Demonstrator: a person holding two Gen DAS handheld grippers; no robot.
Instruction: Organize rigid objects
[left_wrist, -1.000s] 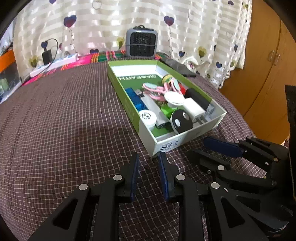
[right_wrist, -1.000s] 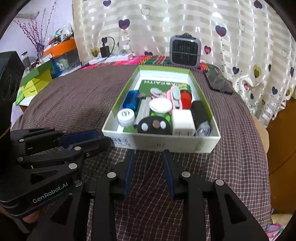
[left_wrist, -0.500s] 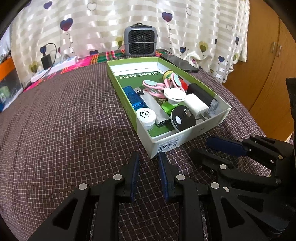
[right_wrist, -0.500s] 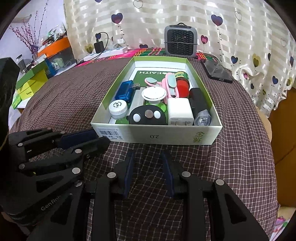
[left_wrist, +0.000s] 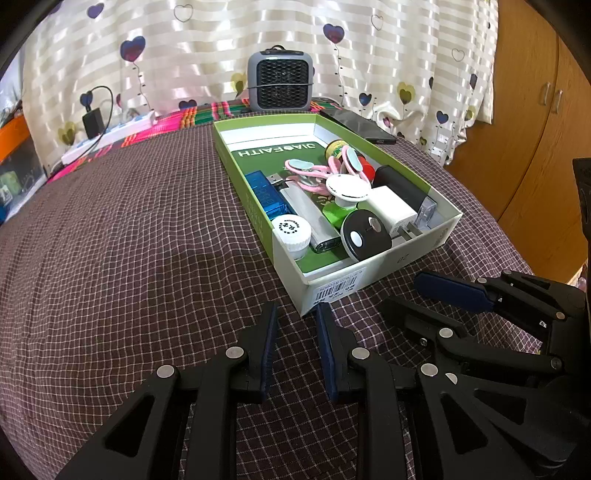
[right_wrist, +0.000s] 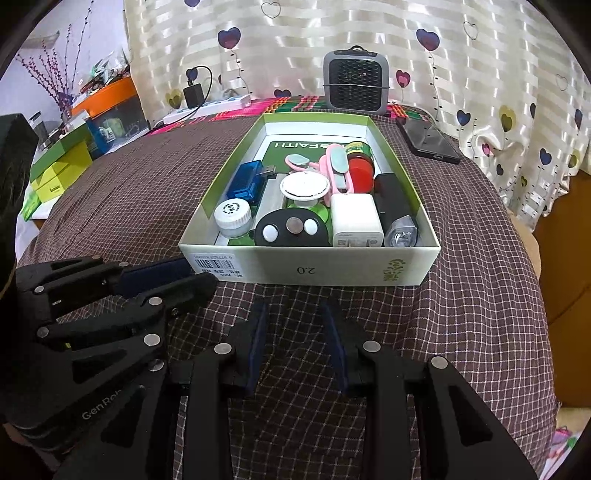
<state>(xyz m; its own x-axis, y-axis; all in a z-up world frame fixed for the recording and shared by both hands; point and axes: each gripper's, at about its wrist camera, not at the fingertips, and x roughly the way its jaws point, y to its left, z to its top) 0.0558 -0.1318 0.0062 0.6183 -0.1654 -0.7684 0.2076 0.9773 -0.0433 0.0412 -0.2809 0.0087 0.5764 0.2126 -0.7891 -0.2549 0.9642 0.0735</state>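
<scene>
Both pairs of jaws stand slightly apart with nothing between them. Going left to right in the right wrist view, the left gripper (right_wrist: 192, 278) lies low over the checked cloth (right_wrist: 122, 206) with its tips just beside the near left corner of the green-and-white box (right_wrist: 314, 267); the right gripper (right_wrist: 297, 325) hovers near the middle of that box's near wall. Neither touches anything, probably a pause once the sorting is done. The box sits mid-table, and every rigid thing is gathered inside it: blue USB stick (right_wrist: 245, 181), white-capped jar (right_wrist: 232, 216), black round fob (right_wrist: 291, 230), white charger (right_wrist: 354, 221), black flashlight (right_wrist: 393, 203). Packed side by side, they cannot roll off. Compared with a second ago, the box appears larger and lower in both views; its contents look unchanged.
</scene>
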